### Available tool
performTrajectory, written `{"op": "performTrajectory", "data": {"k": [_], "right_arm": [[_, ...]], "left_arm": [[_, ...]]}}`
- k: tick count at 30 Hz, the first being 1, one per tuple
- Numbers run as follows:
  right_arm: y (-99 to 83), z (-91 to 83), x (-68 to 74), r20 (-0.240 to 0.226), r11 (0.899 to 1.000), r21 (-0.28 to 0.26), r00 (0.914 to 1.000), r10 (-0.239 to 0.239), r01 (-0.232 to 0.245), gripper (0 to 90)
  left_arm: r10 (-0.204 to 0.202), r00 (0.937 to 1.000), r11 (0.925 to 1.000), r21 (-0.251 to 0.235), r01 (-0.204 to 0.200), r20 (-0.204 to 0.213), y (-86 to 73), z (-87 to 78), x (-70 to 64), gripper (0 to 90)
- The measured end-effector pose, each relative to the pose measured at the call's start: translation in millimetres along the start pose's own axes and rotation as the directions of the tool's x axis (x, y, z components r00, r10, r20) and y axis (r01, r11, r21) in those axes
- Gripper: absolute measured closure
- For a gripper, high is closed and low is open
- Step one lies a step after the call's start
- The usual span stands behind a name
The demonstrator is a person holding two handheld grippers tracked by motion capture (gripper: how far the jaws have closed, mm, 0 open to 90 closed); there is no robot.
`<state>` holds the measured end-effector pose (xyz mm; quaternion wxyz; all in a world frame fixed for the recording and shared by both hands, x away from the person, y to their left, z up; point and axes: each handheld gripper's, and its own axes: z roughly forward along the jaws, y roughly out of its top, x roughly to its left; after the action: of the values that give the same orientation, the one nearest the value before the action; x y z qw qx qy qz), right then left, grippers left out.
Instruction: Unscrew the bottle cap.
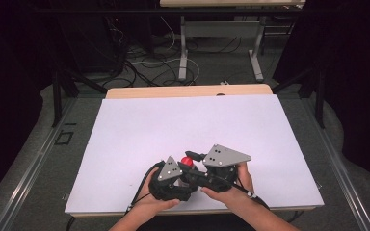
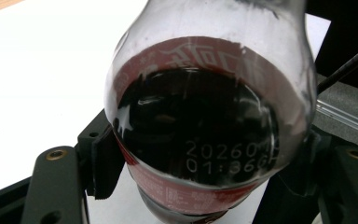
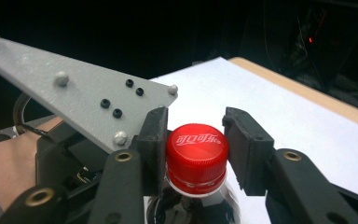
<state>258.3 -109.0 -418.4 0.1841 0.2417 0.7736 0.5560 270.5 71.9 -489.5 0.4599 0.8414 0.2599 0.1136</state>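
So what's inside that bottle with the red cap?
The bottle holds a dark liquid, seen through its clear wall in the left gripper view. The red cap is on, and a red label wraps part of the body, hiding what lies behind it. The fill level can't be judged.

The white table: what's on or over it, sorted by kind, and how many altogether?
Cola bottle with red cap: 1
Hand-held grippers: 2, left with fingers clamped on the bottle's body, right with fingers either side of the cap
Hands: 2
White table: 1
Total: 6
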Motion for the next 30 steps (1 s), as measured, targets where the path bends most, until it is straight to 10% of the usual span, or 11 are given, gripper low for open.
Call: {"op": "performTrajectory", "data": {"k": [5, 8, 15, 18, 22, 26, 27, 30], "right_arm": [[1.9, -0.6, -21.3, -0.164, 1.000, 0.016, 0.9862, -0.022, 0.025, 61.5], [4.4, 0.9, -37.2, -0.292, 0.998, 0.041, 0.9559, -0.031, 0.045, 61.6], [11.1, 12.0, -68.2, -0.589, 0.982, 0.045, 0.7991, -0.121, 0.182, 61.5], [12.4, 15.4, -72.9, -0.642, 0.971, 0.014, 0.7470, -0.173, 0.237, 61.5], [12.4, 17.8, -75.7, -0.681, 0.960, -0.023, 0.6986, -0.218, 0.277, 61.4], [12.7, 16.9, -77.8, -0.695, 0.961, -0.020, 0.6866, -0.212, 0.277, 60.9], [13.1, 16.2, -77.3, -0.685, 0.965, -0.009, 0.7016, -0.197, 0.263, 58.3], [14.6, 11.9, -73.7, -0.593, 0.981, 0.017, 0.7922, -0.146, 0.194, 45.4]], "left_arm": [[0.014, 0.9998, 0.9999, 0.009, -0.014, 0.017, 0.3, -0.3, -0.1, 29.0], [0.034, 0.9984, 0.9991, 0.025, -0.035, 0.045, 0.8, -0.3, -0.5, 29.1], [0.058, 0.9942, 0.9976, 0.032, -0.062, 0.091, -0.1, 1.7, -4.4, 29.0], [0.069, 0.9922, 0.9970, 0.028, -0.073, 0.103, -0.6, 2.4, -5.0, 29.1], [0.081, 0.9900, 0.9959, 0.032, -0.085, 0.116, -1.2, 2.5, -6.1, 29.1], [0.084, 0.9902, 0.9958, 0.027, -0.087, 0.111, -0.2, 2.5, -6.4, 29.0], [0.077, 0.9906, 0.9963, 0.029, -0.081, 0.113, 0.1, 2.1, -5.8, 29.0], [0.058, 0.9942, 0.9980, 0.020, -0.060, 0.090, 0.5, 1.8, -3.8, 29.0]]}}
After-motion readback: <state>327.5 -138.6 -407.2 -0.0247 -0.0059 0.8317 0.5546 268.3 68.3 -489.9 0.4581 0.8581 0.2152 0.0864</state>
